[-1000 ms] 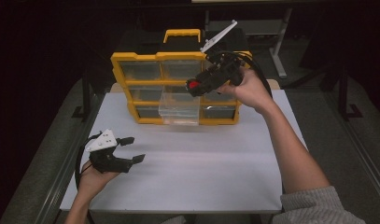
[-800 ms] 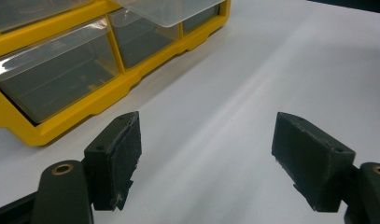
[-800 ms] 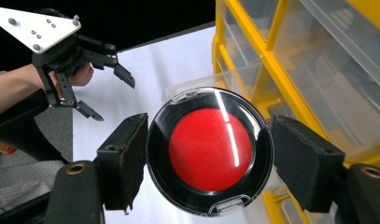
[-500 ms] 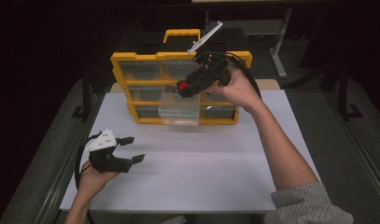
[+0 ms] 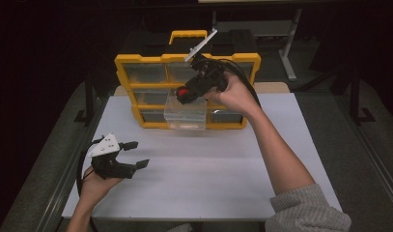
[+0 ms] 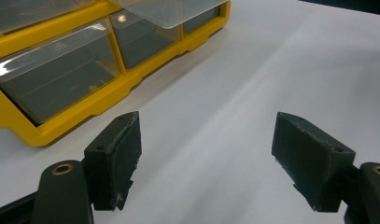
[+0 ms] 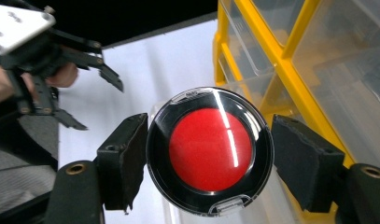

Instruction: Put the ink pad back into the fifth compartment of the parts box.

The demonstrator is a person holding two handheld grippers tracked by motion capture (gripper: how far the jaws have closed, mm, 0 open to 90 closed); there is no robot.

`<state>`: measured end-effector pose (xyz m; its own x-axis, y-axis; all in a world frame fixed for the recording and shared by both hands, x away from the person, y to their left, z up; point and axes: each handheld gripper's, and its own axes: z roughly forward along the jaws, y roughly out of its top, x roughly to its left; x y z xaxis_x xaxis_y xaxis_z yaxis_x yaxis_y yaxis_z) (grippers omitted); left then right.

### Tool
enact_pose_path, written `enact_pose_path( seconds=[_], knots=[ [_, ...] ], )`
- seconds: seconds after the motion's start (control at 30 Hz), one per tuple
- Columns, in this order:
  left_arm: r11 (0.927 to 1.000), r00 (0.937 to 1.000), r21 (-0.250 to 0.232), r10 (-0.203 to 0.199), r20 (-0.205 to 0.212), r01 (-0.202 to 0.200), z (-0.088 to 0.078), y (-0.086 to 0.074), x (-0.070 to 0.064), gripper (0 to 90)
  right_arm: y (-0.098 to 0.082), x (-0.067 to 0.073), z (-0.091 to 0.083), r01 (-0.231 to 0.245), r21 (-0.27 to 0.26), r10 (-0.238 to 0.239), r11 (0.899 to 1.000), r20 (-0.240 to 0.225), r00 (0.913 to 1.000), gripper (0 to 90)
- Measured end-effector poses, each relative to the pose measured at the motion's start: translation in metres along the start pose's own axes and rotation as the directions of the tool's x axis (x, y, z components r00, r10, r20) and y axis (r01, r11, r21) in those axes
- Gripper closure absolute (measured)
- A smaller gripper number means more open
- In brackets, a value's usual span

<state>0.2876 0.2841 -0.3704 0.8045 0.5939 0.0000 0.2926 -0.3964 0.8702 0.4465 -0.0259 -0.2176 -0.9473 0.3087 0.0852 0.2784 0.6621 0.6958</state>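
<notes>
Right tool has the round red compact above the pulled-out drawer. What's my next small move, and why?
Probably lower the right tool straight down toward the open clear drawer. The red compact is clamped between its jaws, above that drawer, while the left tool rests open, away from the yellow organizer.

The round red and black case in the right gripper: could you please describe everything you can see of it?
The round case is a flat disc with a glossy black rim, a clear lid that catches glare, and a matte red centre. A small clear tab sits at its lower edge. It is clamped at its two sides between the right gripper's black fingers, face toward that camera. In the high view it is held up above the pulled-out clear drawer of the yellow organizer.
</notes>
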Motion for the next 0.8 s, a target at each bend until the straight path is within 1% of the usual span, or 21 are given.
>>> enact_pose_path(
  seconds=[0.07, 0.2, 0.37, 0.43, 0.57, 0.8],
  knots=[
    [1.0000, 1.0000, 0.000, 0.000, -0.001, 0.000, 0.000, 0.000, 0.000, 24.0, 0.000, -0.001, 0.005, -0.006, 0.005, 0.006, 1.000, -0.005, 1.0000, 28.5],
    [1.0000, 1.0000, -0.001, -0.003, 0.000, 0.003, 0.000, 0.000, 0.000, 24.0, 0.001, -0.003, 0.012, -0.005, 0.015, 0.005, 1.000, 0.003, 1.0000, 28.5],
    [0.9999, 0.9999, 0.005, 0.011, -0.002, -0.011, -0.002, 0.000, 0.001, 24.0, 0.000, -0.003, 0.019, -0.013, 0.025, 0.013, 1.000, 0.000, 0.9999, 28.5],
    [1.0000, 1.0000, -0.004, 0.005, -0.002, -0.005, -0.002, 0.000, 0.000, 24.0, -0.001, -0.004, 0.024, -0.018, 0.029, 0.018, 0.999, -0.002, 0.9998, 28.4],
    [1.0000, 1.0000, -0.006, -0.003, -0.001, 0.003, -0.002, 0.000, 0.000, 24.0, -0.003, -0.006, 0.028, -0.025, 0.035, 0.025, 0.999, -0.004, 0.9997, 28.5],
    [1.0000, 1.0000, -0.004, -0.001, 0.000, 0.001, -0.002, 0.000, 0.000, 24.0, -0.006, -0.007, 0.034, -0.029, 0.050, 0.030, 0.998, -0.007, 0.9995, 28.4]
  ],
)
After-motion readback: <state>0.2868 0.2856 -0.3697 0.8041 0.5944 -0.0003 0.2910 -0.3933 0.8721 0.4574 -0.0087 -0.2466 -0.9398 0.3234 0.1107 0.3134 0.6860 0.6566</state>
